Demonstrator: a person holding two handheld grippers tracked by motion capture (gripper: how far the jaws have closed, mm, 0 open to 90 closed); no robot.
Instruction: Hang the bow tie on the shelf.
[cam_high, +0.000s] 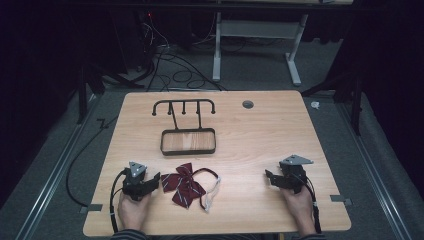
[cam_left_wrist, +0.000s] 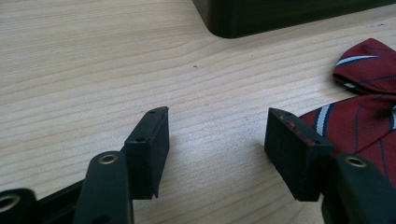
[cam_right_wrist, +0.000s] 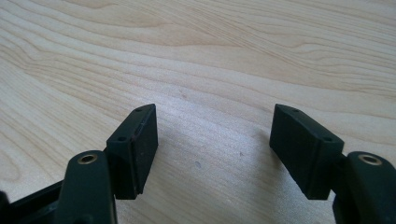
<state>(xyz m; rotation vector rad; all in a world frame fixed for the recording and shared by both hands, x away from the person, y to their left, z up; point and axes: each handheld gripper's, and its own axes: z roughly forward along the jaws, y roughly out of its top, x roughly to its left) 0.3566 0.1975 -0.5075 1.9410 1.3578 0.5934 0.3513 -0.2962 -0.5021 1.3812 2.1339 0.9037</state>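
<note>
High view shows a wooden bench (cam_high: 260, 135) with a dark red striped bow tie (cam_high: 184, 184) lying near its front edge, left of centre, its strap (cam_high: 212, 189) curling off to the right. Behind the bow tie stands a black metal rack (cam_high: 185, 125) with a row of hooks over a shallow tray base. The left tongs (cam_high: 155, 181) rest on the bench just beside the bow tie's left wing, held by the person's left hand (cam_high: 132, 210). In the left gripper view these tongs (cam_left_wrist: 217, 133) are spread wide with bare wood between the jaws, and the red cloth (cam_left_wrist: 362, 107) lies just past the right jaw; whether it touches the jaw cannot be told. The right tongs (cam_high: 270, 177) sit well apart from the bow tie, near the bench's right side, held by the right hand (cam_high: 299, 202). In the right gripper view they (cam_right_wrist: 212, 135) are likewise spread over bare wood.
</note>
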